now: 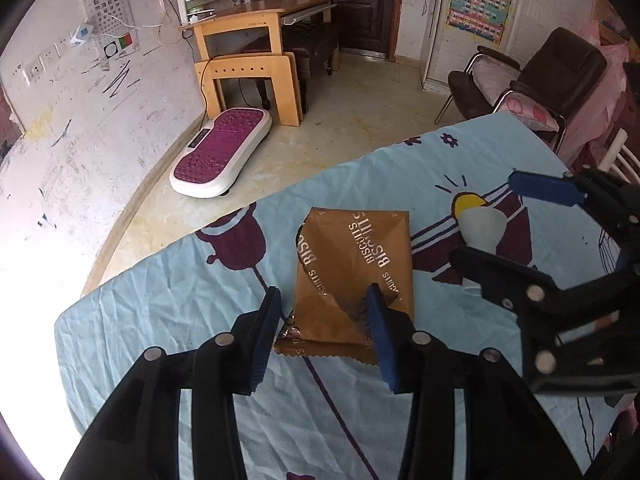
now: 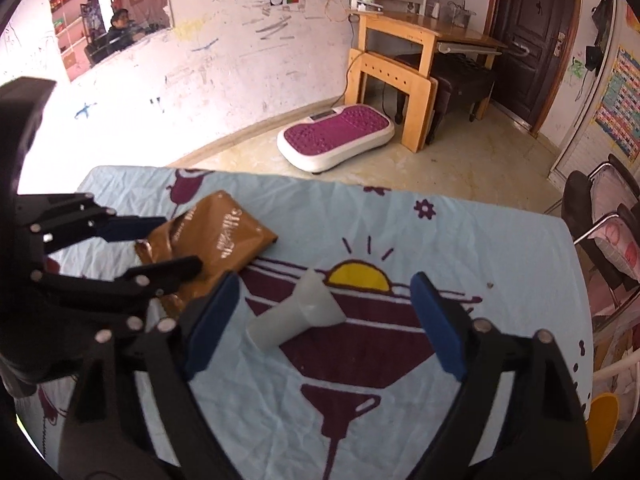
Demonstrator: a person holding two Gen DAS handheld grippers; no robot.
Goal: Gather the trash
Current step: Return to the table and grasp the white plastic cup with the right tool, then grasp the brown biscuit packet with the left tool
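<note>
Left wrist view: left gripper (image 1: 324, 300) sits low over the table (image 1: 160, 300), jaws part-open & straddling the near end of the brown biscuit wrapper (image 1: 352, 264); pads not yet pressing the foil, so nothing held — looks lined up for a pinch on the torn, crinkled edge, prob. the easiest bit to grab since the rest lies flat on the cloth; wrapper is near the table's left-centre, printed side up. To its right lies a white plastic funnel-shaped piece (image 1: 482, 224) on the sun print, on its side, just beside the wrapper but apart from it. Right wrist view: right gripper (image 2: 324, 300) spread wide w/ the white piece (image 2: 298, 312) between its blue pads (image 2: 438, 320), touching neither — wide stance likely chosen to clear the flared end. Both tools empty; two trash items still on the table; no bin visible in either view, so can't tell where they'd go. Risk: thin foil may slide on the cloth; the white piece could roll.
</note>
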